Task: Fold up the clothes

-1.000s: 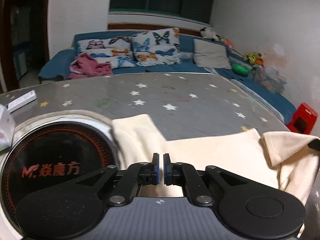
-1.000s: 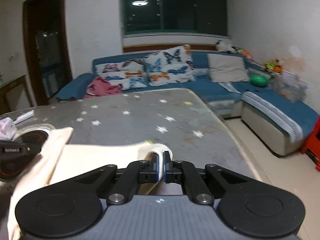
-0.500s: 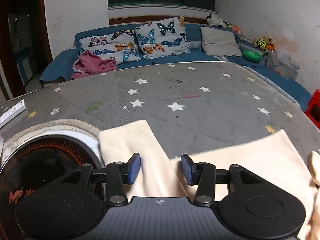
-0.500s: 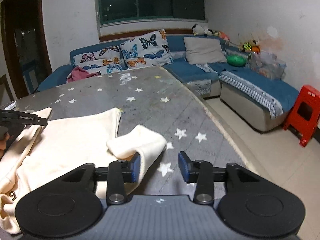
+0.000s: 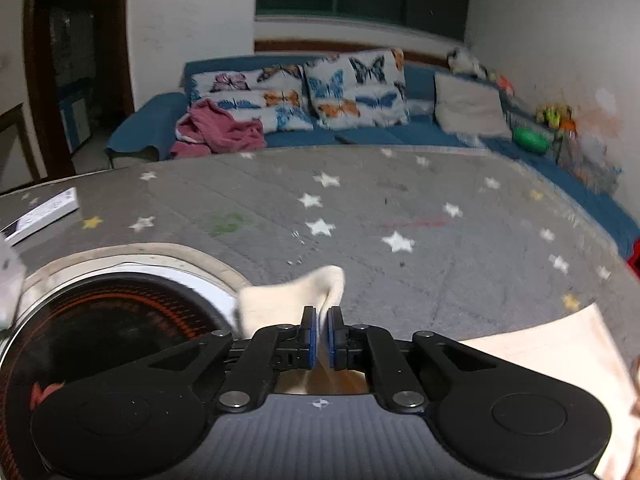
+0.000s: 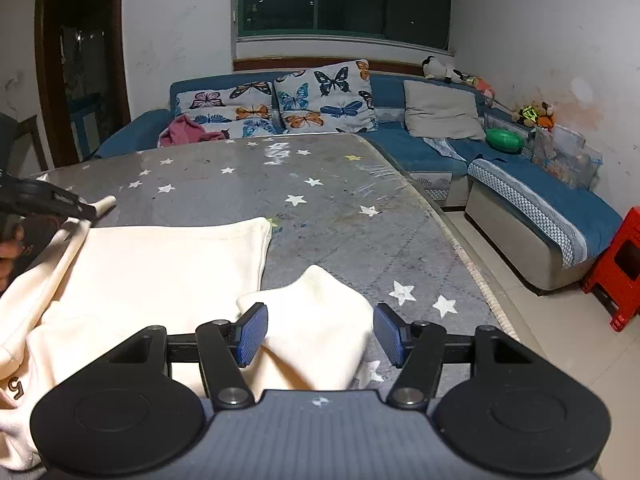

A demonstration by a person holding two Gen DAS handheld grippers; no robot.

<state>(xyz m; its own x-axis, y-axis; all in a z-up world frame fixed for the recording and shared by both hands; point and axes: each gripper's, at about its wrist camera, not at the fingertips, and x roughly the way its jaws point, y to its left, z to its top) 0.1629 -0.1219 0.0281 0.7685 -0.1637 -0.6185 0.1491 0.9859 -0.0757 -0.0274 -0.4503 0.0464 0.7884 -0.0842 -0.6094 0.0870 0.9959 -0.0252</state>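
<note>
Garment (image 6: pixel 160 264): cream, spread on grey star-print table (image 6: pixel 320 184), near edge. Bottom-left part cut off by frame; a dark print mark there, partly visible, unreadable. In left view only a raised cuff and a slab at far right show, rest hidden under the gripper body. Left view is motion-blurred.

Left gripper (image 5: pixel 323 338): jaws pinched shut on a sleeve (image 5: pixel 296 300), fold standing up past the tips, lifted off the table, beside round black cooktop (image 5: pixel 100 320). Cooktop logo mostly cut off.

Right gripper (image 6: pixel 316 332): jaws spread wide, nothing clamped. Other sleeve (image 6: pixel 316 320) lies on the table directly between the pads; contact unclear. Left gripper's edge visible at far left of right view, sleeve draped down from it.
</note>
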